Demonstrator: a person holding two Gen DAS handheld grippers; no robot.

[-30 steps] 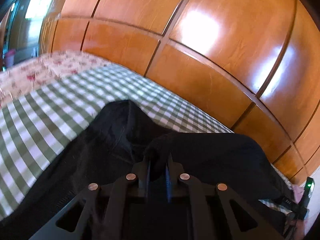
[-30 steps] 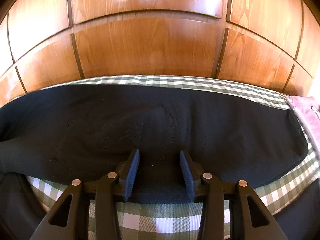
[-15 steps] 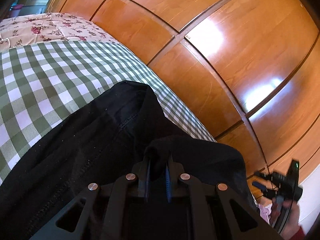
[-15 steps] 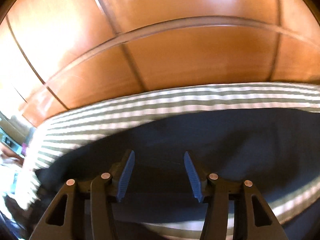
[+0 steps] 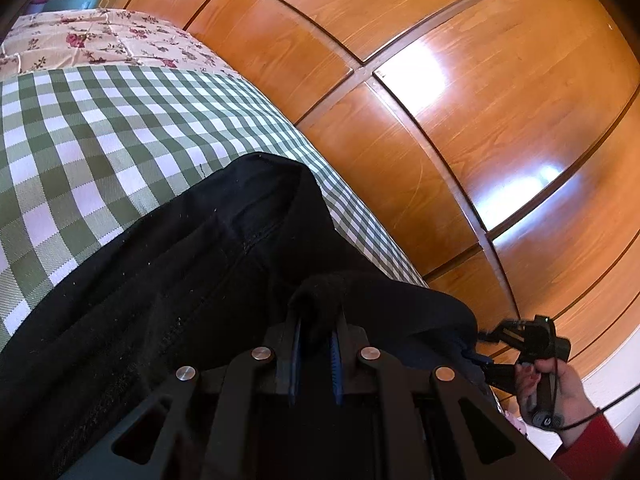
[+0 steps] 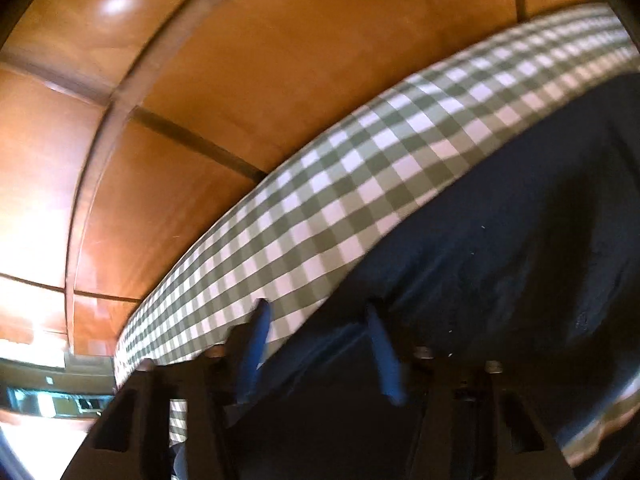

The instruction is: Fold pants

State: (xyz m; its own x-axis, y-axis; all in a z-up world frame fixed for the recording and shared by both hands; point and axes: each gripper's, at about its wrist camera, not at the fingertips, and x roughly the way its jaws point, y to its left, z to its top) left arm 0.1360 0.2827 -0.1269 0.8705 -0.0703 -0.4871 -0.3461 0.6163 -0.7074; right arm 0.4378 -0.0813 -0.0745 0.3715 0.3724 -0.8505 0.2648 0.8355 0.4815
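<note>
Basically, the dark pants [image 5: 168, 280] lie spread on a green-and-white checked cover [image 5: 80, 128], filling the 6-to-9 o'clock part of the left wrist view, with one rounded fabric edge reaching up toward centre. The left gripper [image 5: 316, 344] has its blue pads pressed nearly together, pinching a bunched fold of the pants right at its tips. At 4 o'clock in that view, the right gripper [image 5: 486, 334] shows small, tips at the pants' far edge, held by a hand [image 5: 560, 388] with a red sleeve [image 5: 592, 448]. In the right wrist view, which is motion-blurred, the right gripper [image 6: 316, 328] has its jaws closing, blue pads apart, with the pants' edge lying between them; pads not visibly pressing fabric. Pants [image 6: 500, 260] there fill 3 to 6 o'clock, and the checked cover [image 6: 320, 220] runs in a diagonal band from 8 to 2 o'clock. Glossy wooden panelling [image 5: 440, 100] backs the bed from 12 to 3 o'clock. A floral cloth [image 5: 100, 40] sits at 11 o'clock beyond the checks. No readable brand, label or writing anywhere.
</note>
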